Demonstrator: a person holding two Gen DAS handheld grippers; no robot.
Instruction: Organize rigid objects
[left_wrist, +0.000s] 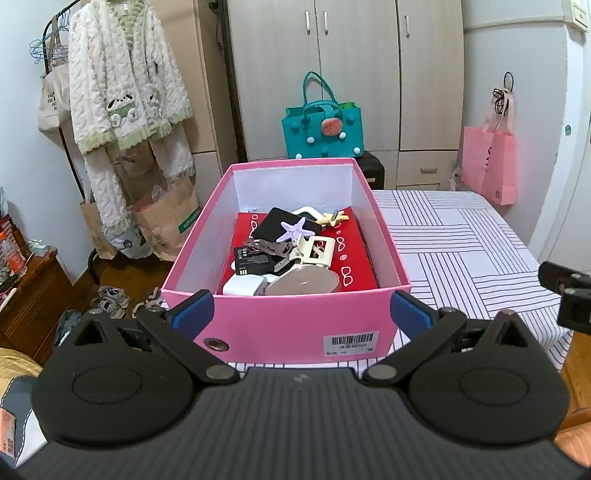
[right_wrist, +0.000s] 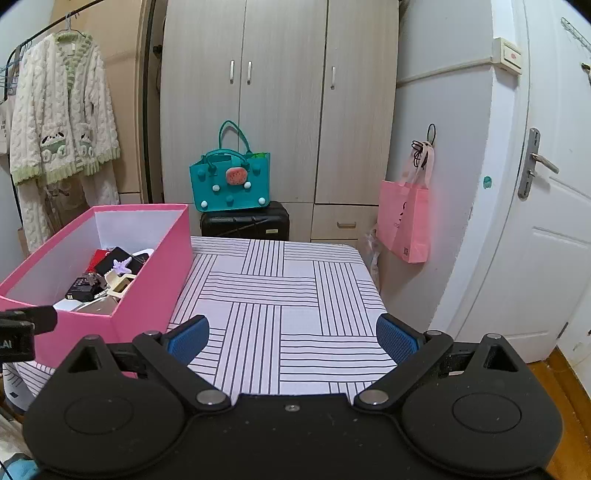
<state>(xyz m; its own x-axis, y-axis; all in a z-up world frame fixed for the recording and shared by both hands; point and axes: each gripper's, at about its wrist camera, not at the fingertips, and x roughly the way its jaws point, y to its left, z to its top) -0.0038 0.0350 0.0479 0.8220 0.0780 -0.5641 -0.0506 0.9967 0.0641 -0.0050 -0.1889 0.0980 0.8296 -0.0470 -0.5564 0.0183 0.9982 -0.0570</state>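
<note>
A pink box (left_wrist: 288, 325) stands on the striped tablecloth (left_wrist: 461, 240). Inside it lie a red case (left_wrist: 351, 247), a black wallet (left_wrist: 273, 223), a purple starfish clip (left_wrist: 293, 230), a cream clip (left_wrist: 317, 251), a black battery (left_wrist: 255, 260) and a white charger (left_wrist: 243, 286). My left gripper (left_wrist: 301, 314) is open, with its blue pads either side of the box's near wall and nothing held. My right gripper (right_wrist: 291, 336) hangs open above bare cloth (right_wrist: 295, 295), with the pink box (right_wrist: 147, 291) to its left.
A table covered in striped cloth ends near a white door (right_wrist: 546, 258). A pink bag (right_wrist: 406, 229) hangs on the wall. A teal bag (right_wrist: 231, 181) sits on a black suitcase (right_wrist: 245, 221) before the wardrobe. A robe (left_wrist: 125, 92) hangs on a rack at left.
</note>
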